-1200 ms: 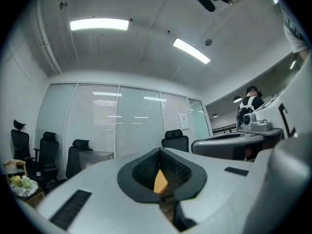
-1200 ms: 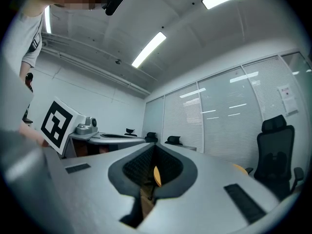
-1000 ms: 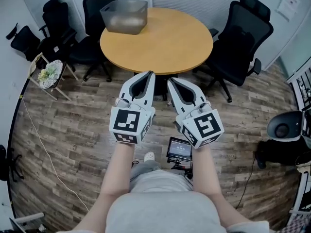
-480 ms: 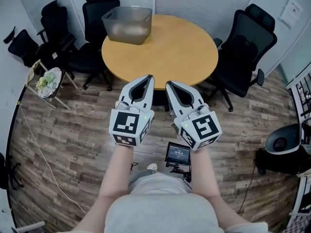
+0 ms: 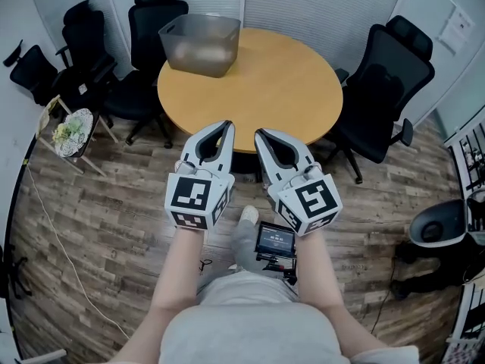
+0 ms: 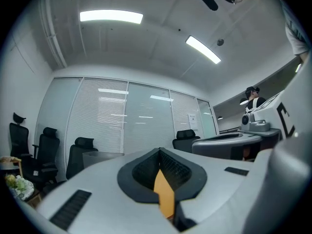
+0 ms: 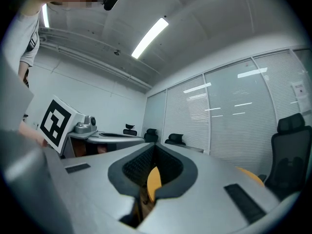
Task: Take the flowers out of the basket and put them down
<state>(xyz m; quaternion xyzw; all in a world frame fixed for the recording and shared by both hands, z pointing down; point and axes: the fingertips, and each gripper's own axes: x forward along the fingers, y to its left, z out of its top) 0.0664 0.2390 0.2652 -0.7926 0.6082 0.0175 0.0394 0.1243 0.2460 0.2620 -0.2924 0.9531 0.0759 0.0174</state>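
Our left gripper [image 5: 226,126] and our right gripper [image 5: 260,134] are side by side in front of us. Both are pinched closed with nothing in them. In each gripper view only a bit of the round table [image 5: 250,74] shows through the little gap behind the tips.

The flowers [image 5: 67,130] are far off to our left, well apart from both grippers. They sit in a pale round basket [image 5: 83,118] on a little wooden seat [image 5: 51,106] by the black chairs [image 5: 83,51]. In the left gripper view they are a small pale green and yellow bunch [image 6: 15,185] at the low left edge. A gray tub [image 5: 201,42] stands on the far side of the table. We cannot see any flowers in it.

We think the flowers are very light and soft. The tops would squash or lose bits if we pinched them. The stems should be tougher, so we would hold them low down, with a gentle squeeze. From here they are too small for us to see the stems.

For writing, each gripper has a cube with black and white squares [image 5: 189,196], but no words. A paper [image 5: 457,17] hangs on the wall at the right, and a small screen [image 5: 276,239] sits by our waist. Both are too small to read. We see no brand names.
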